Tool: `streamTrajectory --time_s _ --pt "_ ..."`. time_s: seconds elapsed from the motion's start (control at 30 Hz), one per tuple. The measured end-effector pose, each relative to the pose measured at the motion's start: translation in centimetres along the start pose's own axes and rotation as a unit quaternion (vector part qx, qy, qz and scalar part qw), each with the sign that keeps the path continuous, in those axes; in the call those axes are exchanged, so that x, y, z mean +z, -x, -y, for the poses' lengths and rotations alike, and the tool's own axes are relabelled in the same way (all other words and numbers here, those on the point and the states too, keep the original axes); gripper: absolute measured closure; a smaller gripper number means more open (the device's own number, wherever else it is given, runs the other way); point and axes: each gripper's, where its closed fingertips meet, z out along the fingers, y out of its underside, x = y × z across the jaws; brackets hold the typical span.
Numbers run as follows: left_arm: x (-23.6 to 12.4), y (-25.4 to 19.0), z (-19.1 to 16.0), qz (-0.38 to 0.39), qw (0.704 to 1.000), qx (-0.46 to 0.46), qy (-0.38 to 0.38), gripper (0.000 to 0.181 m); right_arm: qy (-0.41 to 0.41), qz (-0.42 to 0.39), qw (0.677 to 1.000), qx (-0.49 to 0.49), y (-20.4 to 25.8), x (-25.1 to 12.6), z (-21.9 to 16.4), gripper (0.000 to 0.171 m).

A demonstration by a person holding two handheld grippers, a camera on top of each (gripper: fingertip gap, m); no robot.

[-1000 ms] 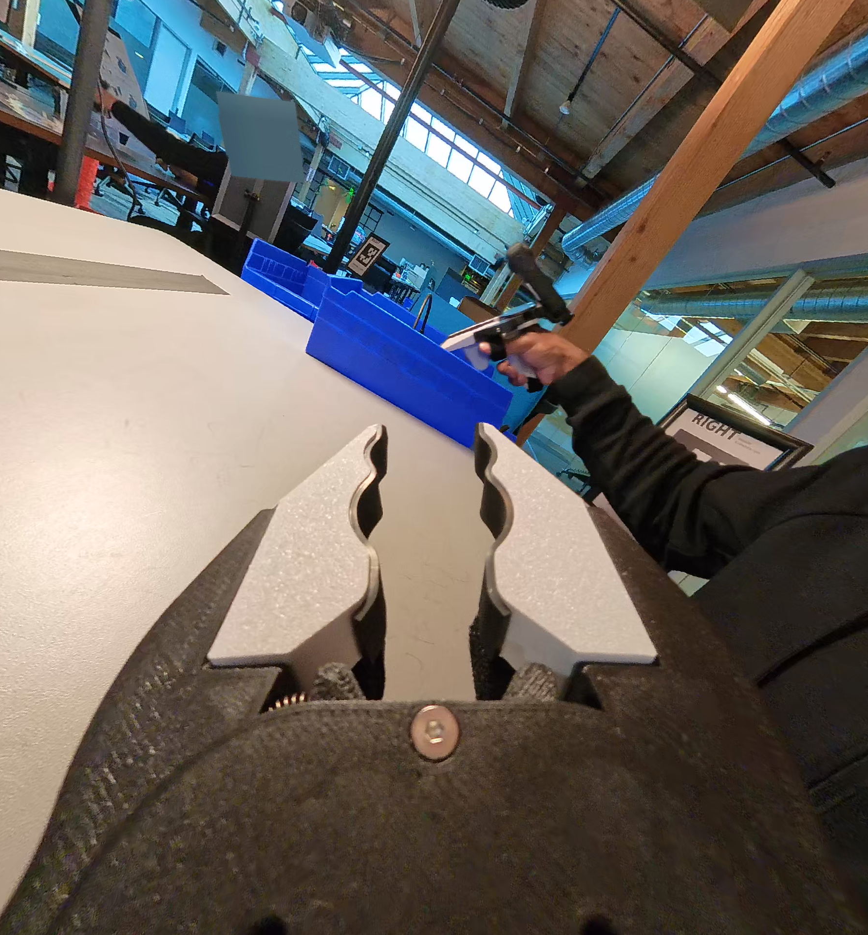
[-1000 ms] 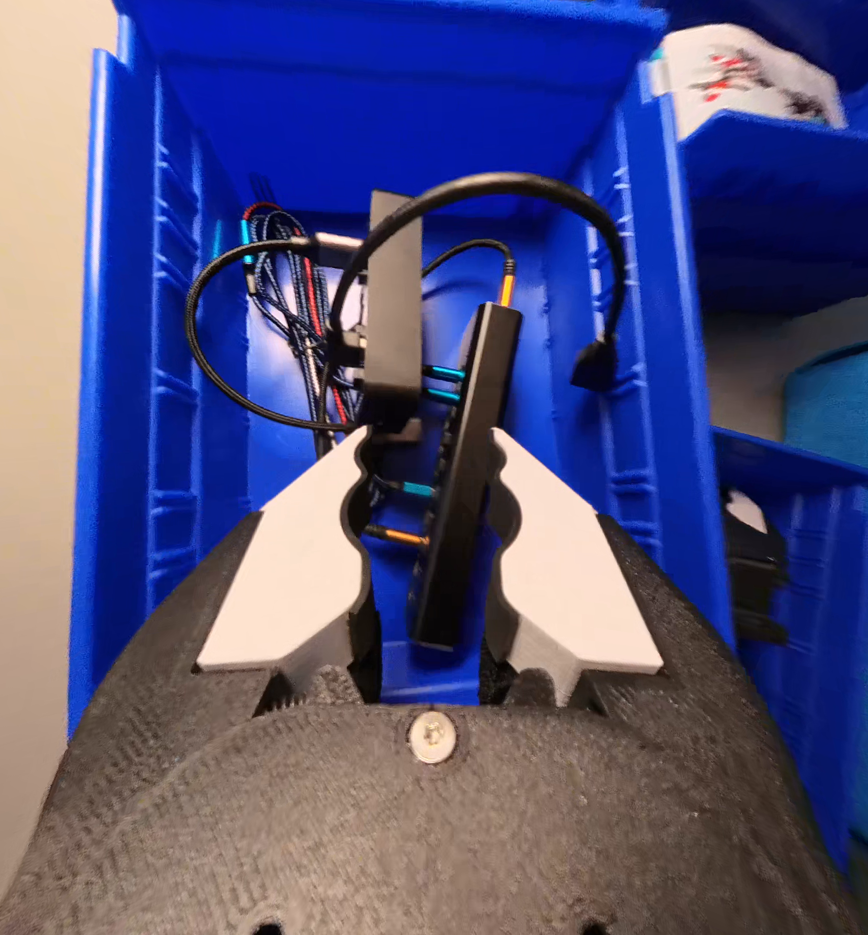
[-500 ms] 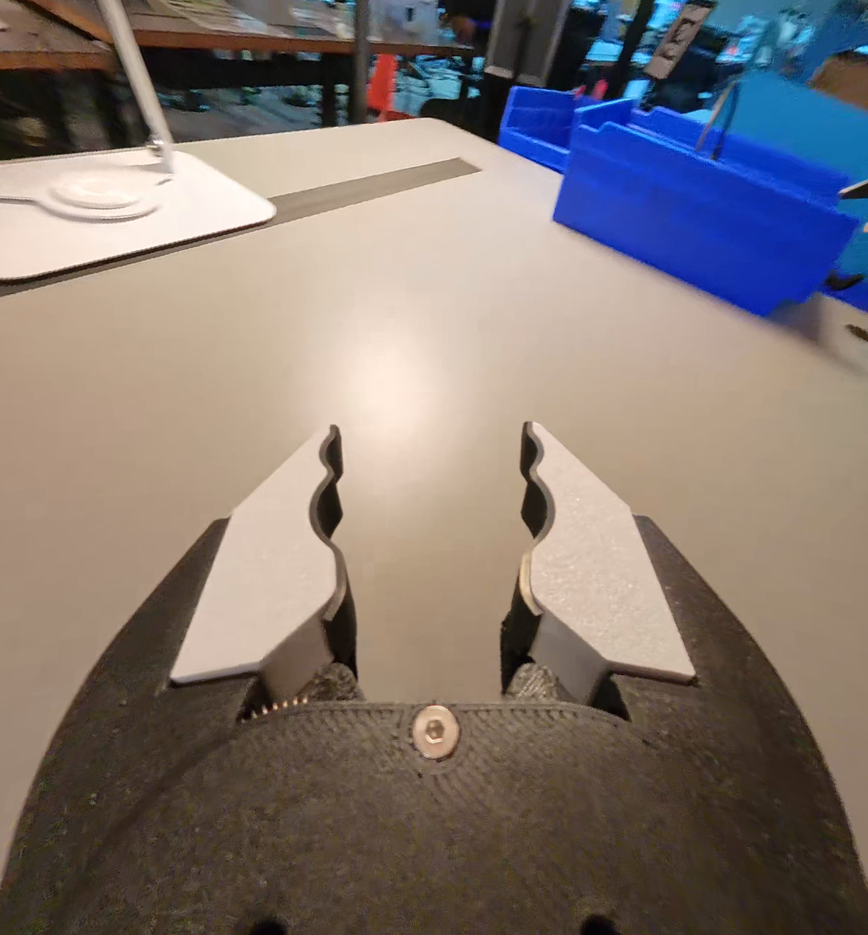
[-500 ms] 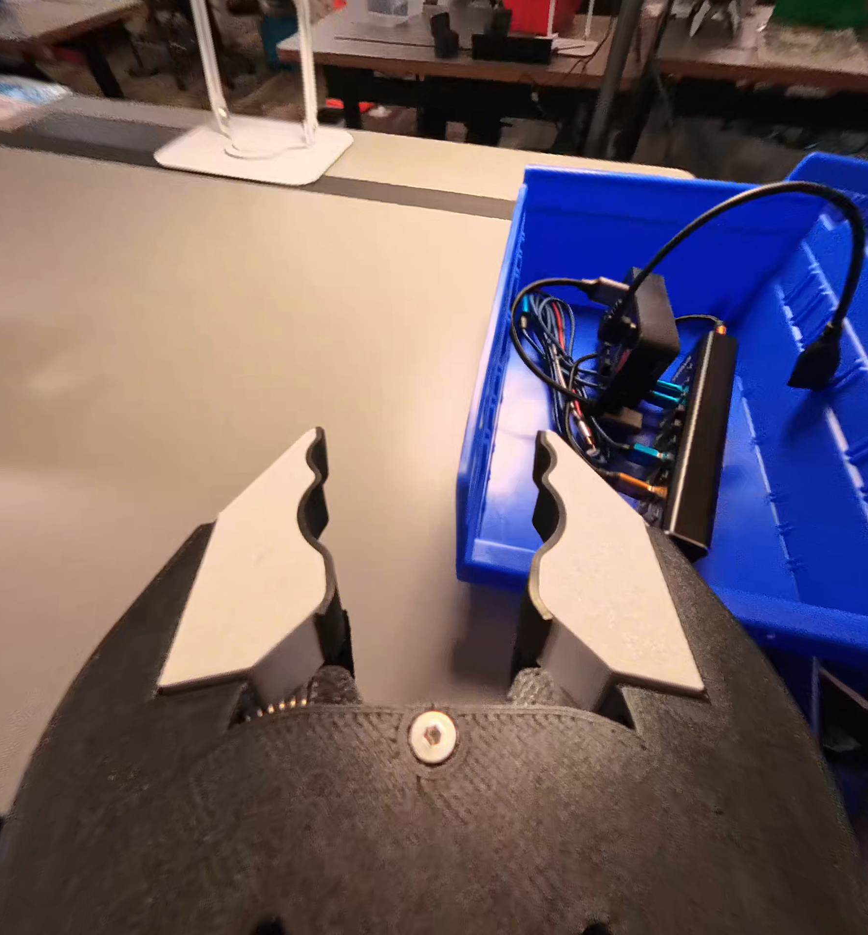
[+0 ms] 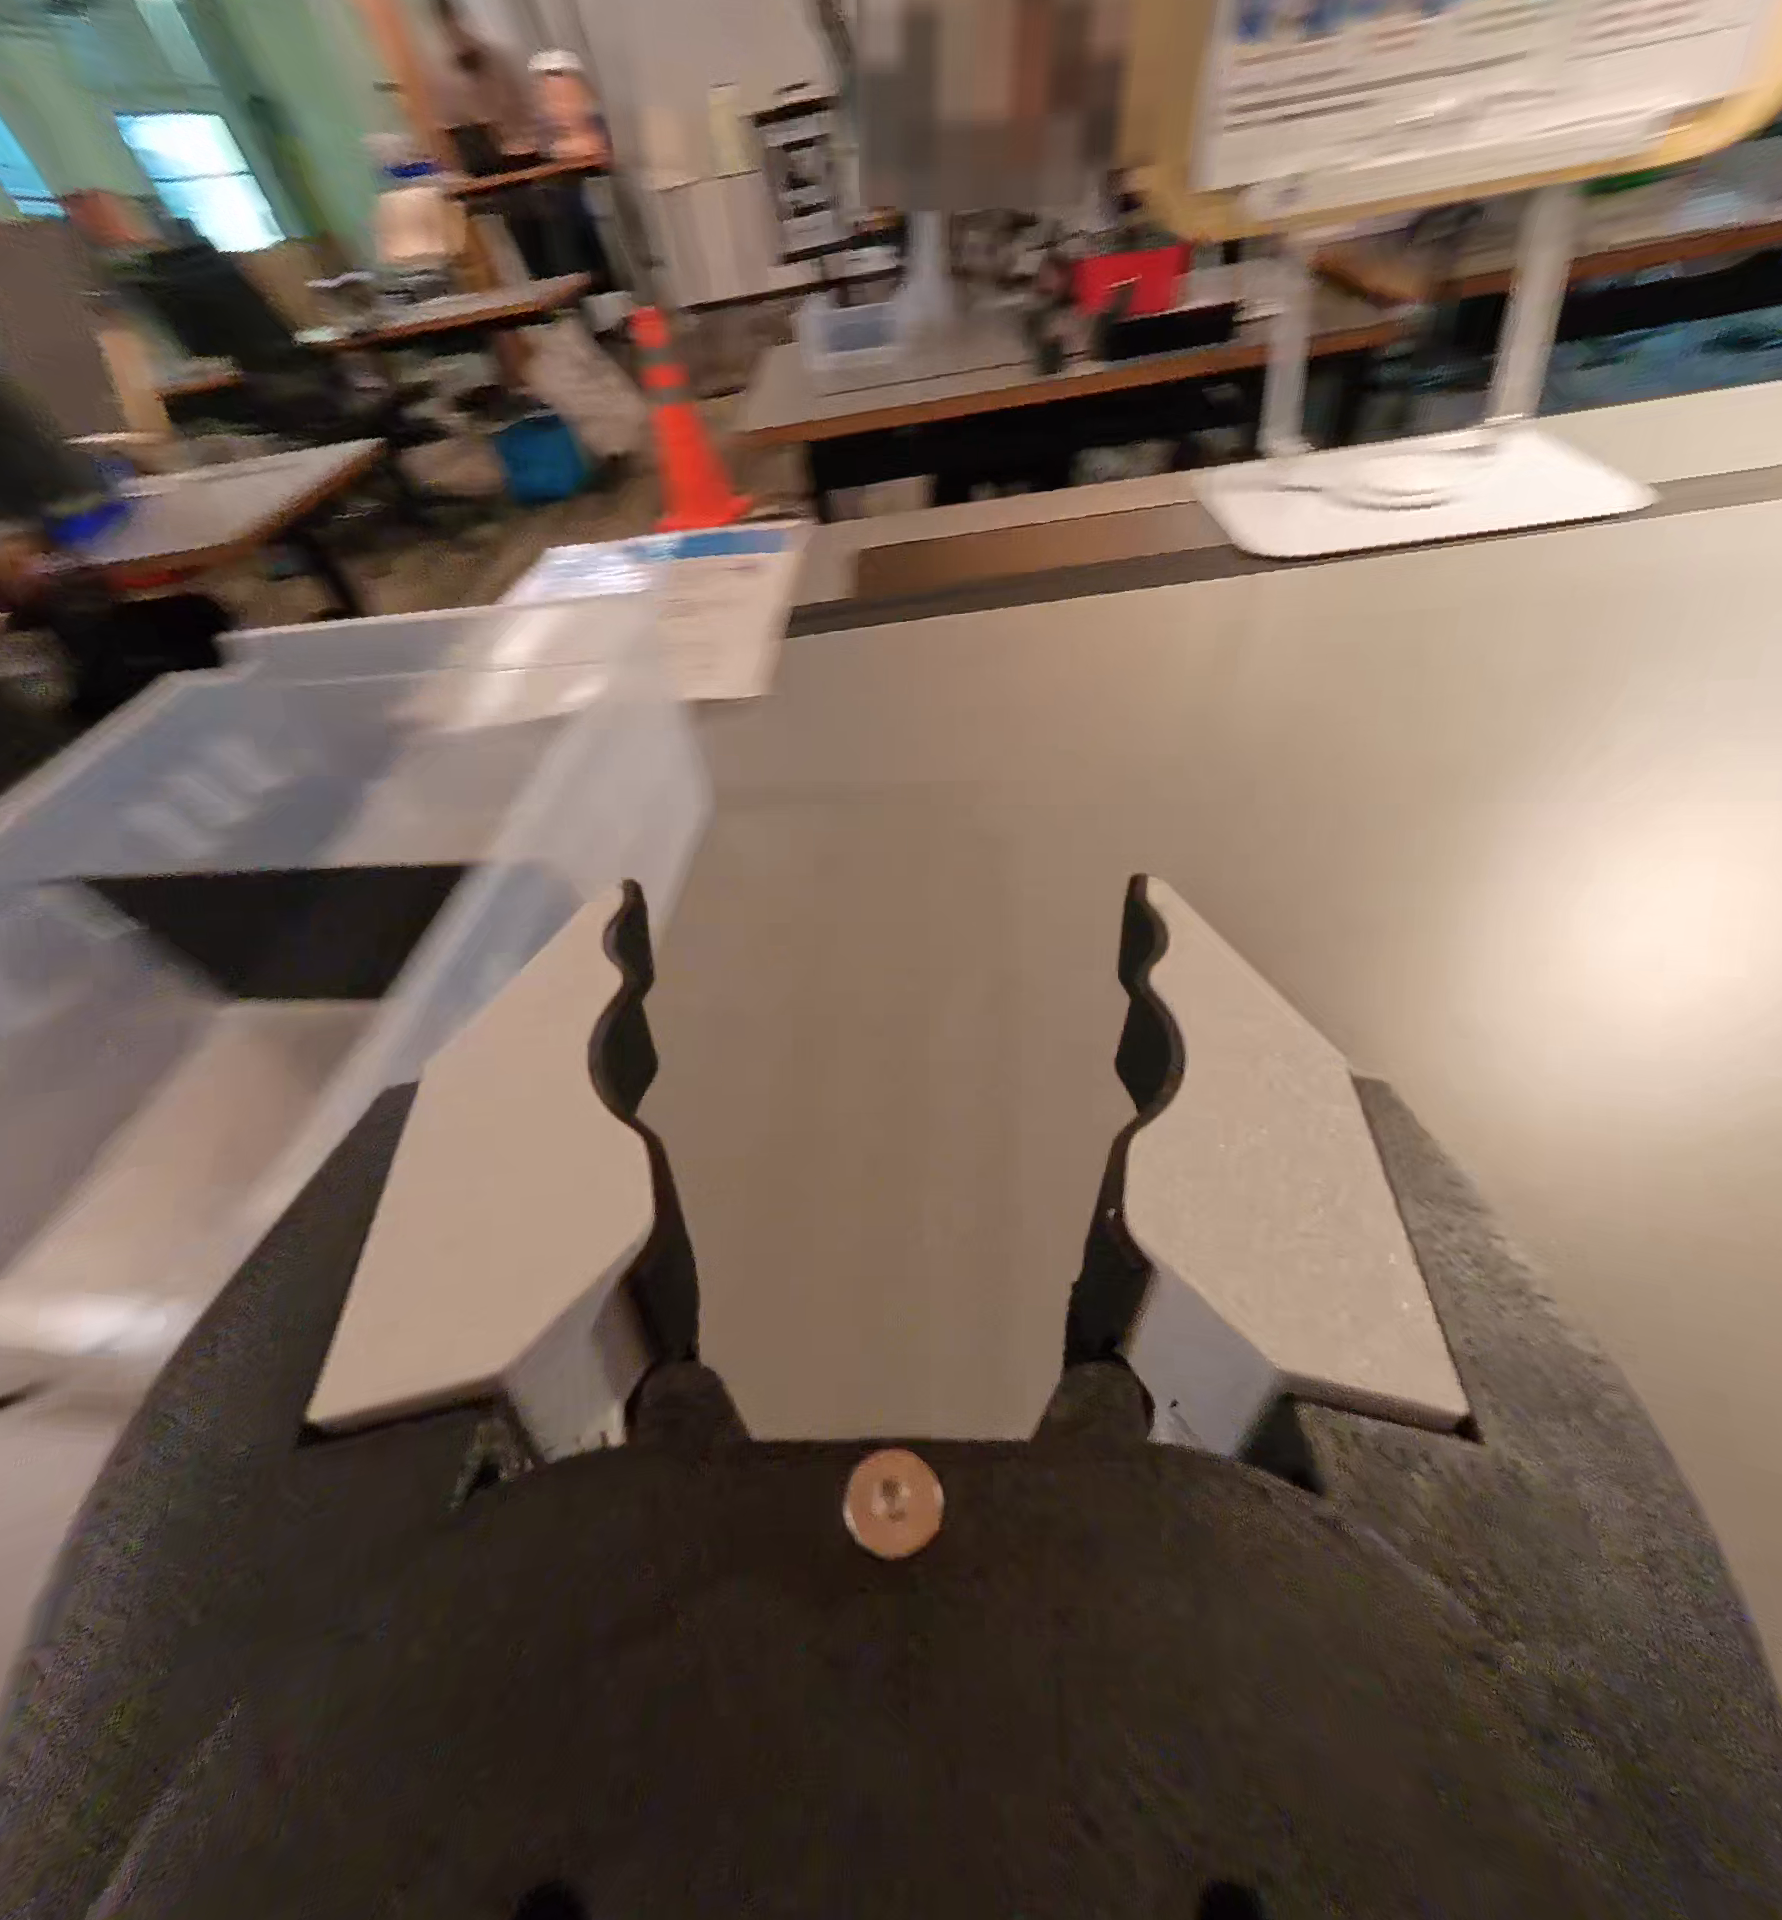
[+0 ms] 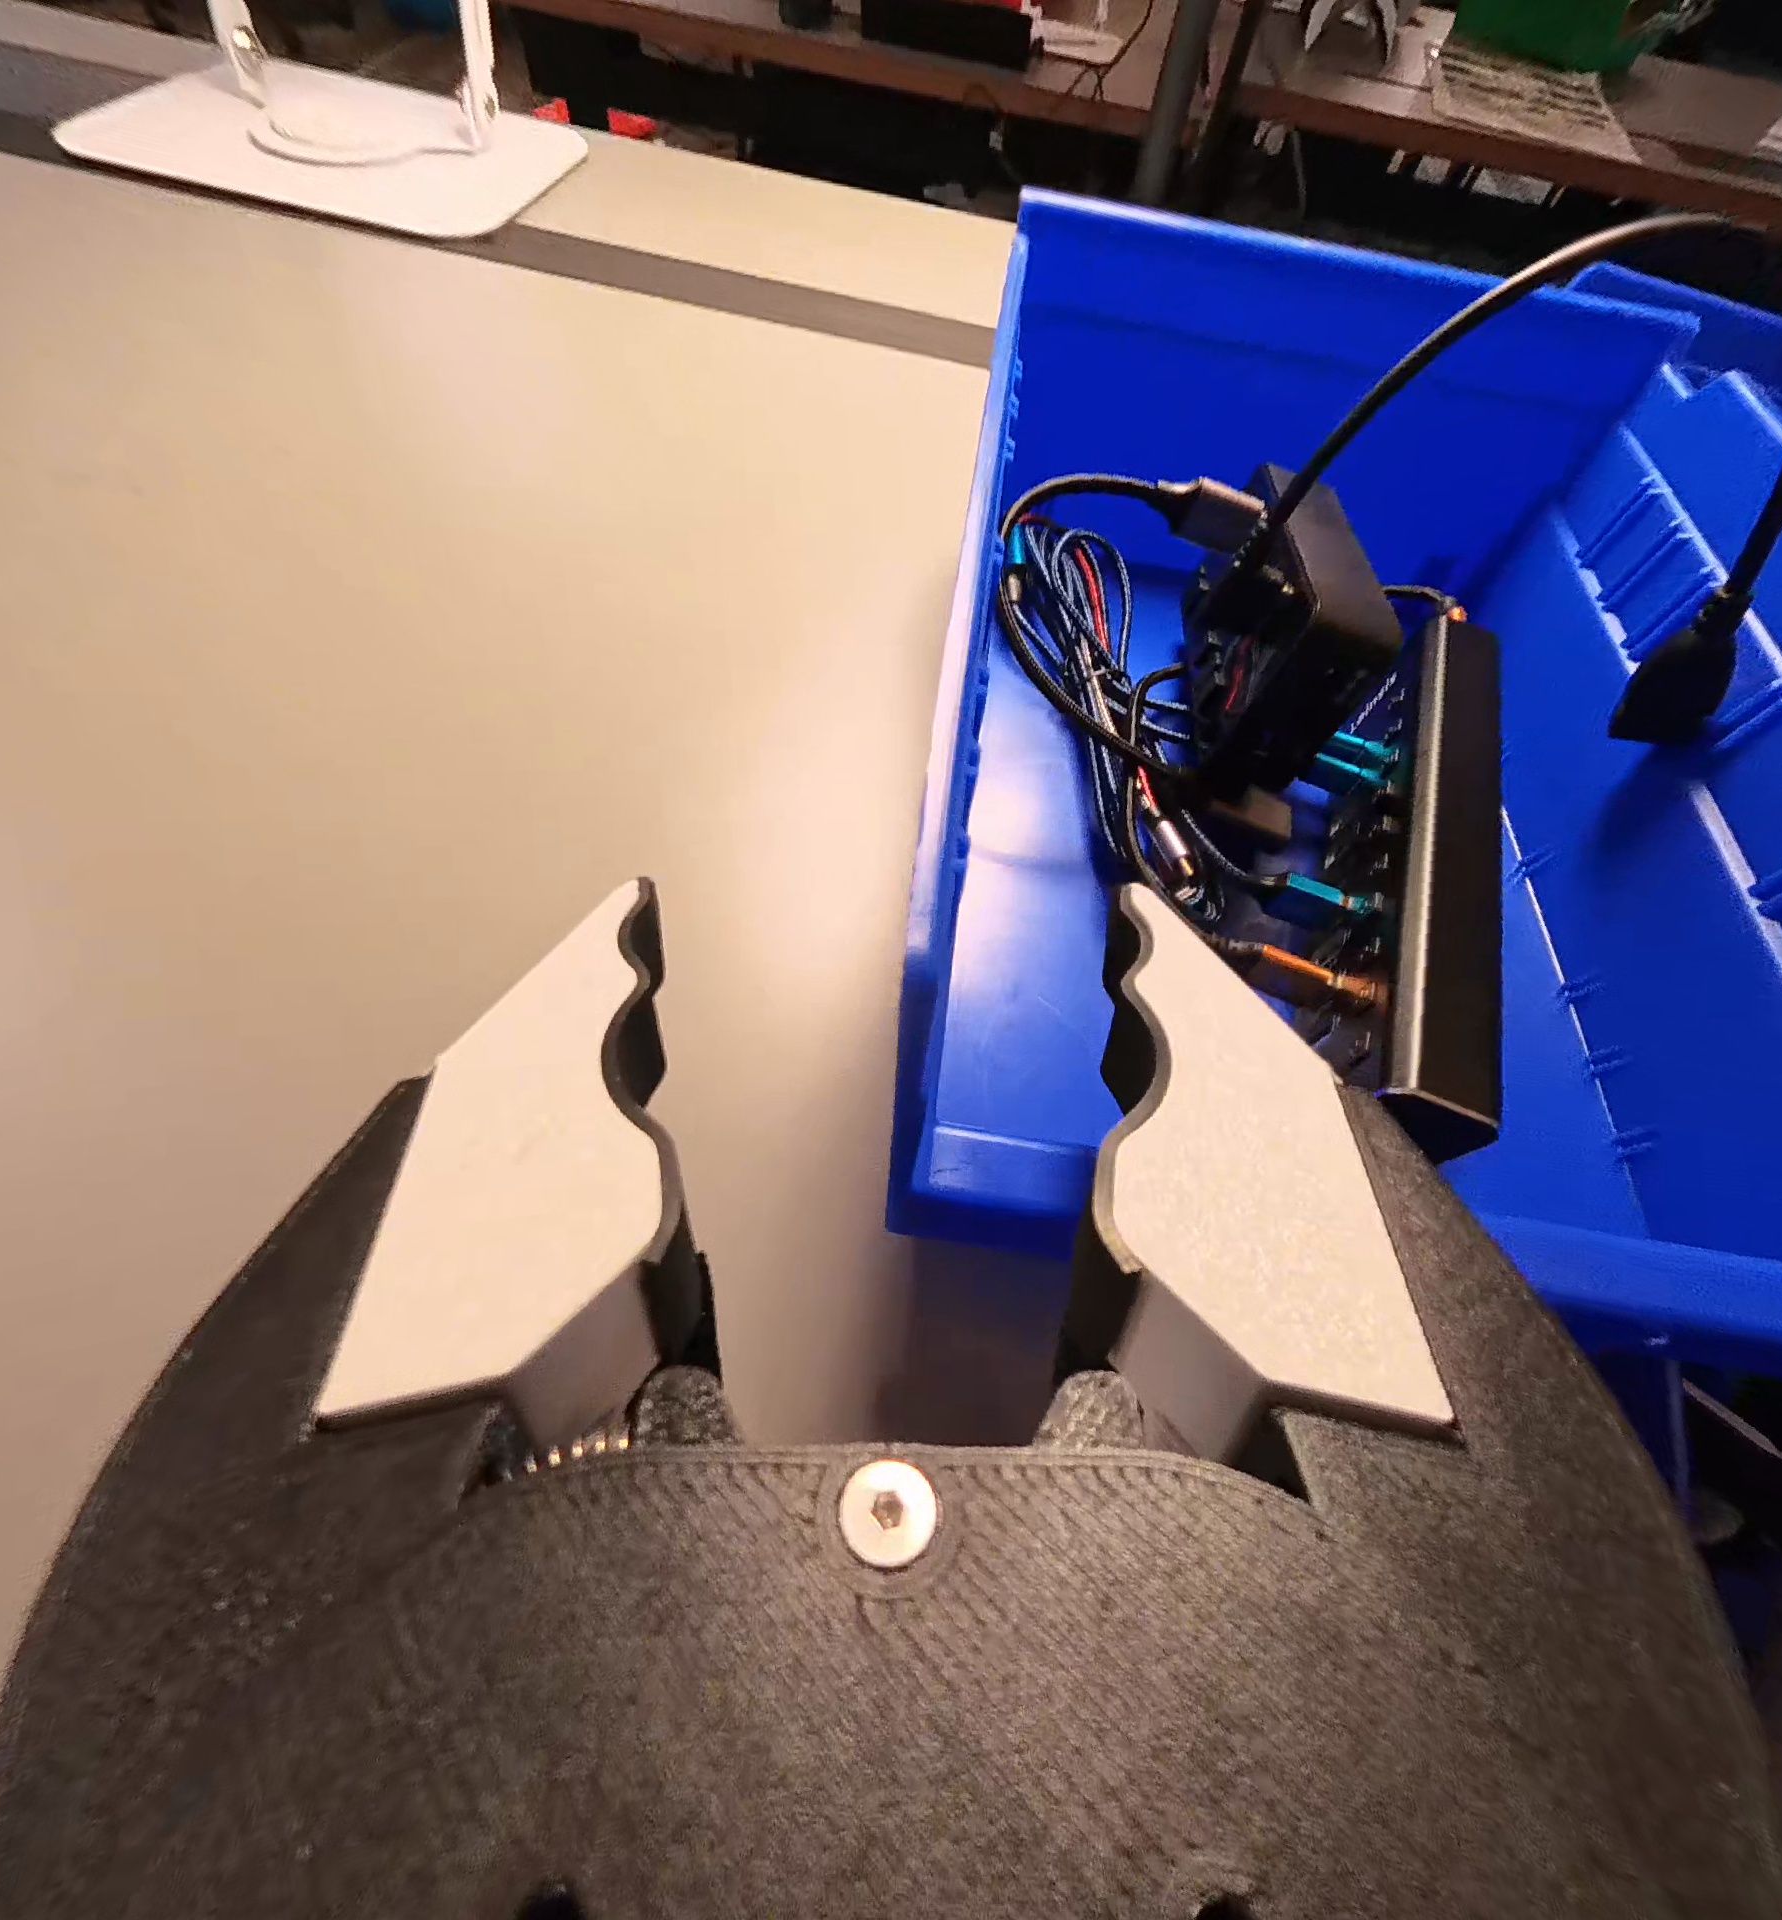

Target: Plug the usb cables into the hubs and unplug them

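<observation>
Hovering over the bare counter [image 6: 347, 623], the right gripper [image 6: 882, 904] has its fingers spread wide and grasps nothing; the left gripper [image 5: 882, 904] is likewise released and empty, beside a clear plastic bin [image 5: 274, 862] in a blurred view. The task's things all lie in the blue bin [image 6: 970, 1039] just right of the right gripper: a long black hub [image 6: 1448, 883] with teal and orange plugs seated in it, a smaller black hub [image 6: 1292, 634] resting partly on top, and a tangle of usb cables [image 6: 1074, 644] at the bin's left wall. A stiff black lead [image 6: 1489, 312] arches over everything — it would likely snag a reaching finger. Pulling one plug without the other gripper pinning the hub would probably drag the whole knot up, and the crowded plugs invite pinching two at once.
</observation>
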Motion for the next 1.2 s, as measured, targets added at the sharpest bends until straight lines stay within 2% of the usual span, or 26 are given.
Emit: streamTrajectory --time_s 0.13,0.23,0.3,0.4,0.47,0.57,0.7,0.8,1.0,1.2 --pt "-3.5 7.9 -1.0 0.123 0.992 0.015 0.040 0.082 0.001 -0.011 1.000 0.001 -0.2 0.3 0.0 0.087" --pt "-3.7 10.7 -3.6 0.128 0.988 -0.006 0.083 0.080 -0.002 -0.018 1.000 0.009 -0.4 0.3 0.4 0.091" --pt "-2.9 11.4 -5.3 0.103 0.989 -0.018 0.103 0.082 -0.002 -0.019 1.000 0.008 -0.3 0.4 0.8 0.095" --pt "-1.5 12.4 -6.3 0.084 0.991 -0.013 0.108 0.098 0.000 -0.024 1.000 -0.004 0.0 0.9 1.3 0.106" --pt "-0.8 12.9 -6.2 0.085 0.991 0.001 0.102 0.117 0.008 -0.029 0.999 -0.013 0.2 1.3 1.4 0.112" --pt "0.3 13.1 -6.0 0.076 0.992 0.021 0.097 0.135 0.009 -0.042 0.999 -0.008 0.2 1.9 1.5 0.128" --pt "1.5 13.0 -7.6 0.052 0.990 0.009 0.134 0.148 -0.001 -0.073 0.997 0.010 -0.9 1.9 1.6 0.151" --pt "1.7 11.9 -7.5 0.014 0.993 0.002 0.114 0.172 -0.012 -0.092 0.996 0.016 -1.7 1.7 1.7 0.168" --pt "1.8 9.3 -7.0 -0.052 0.997 0.017 0.057 0.174 -0.025 -0.085 0.996 -0.016 -1.3 1.6 1.8 0.168" --pt "1.3 4.9 -6.5 -0.117 0.989 0.079 0.040 0.173 -0.039 -0.048 0.997 -0.043 0.7 1.4 2.0 0.168"
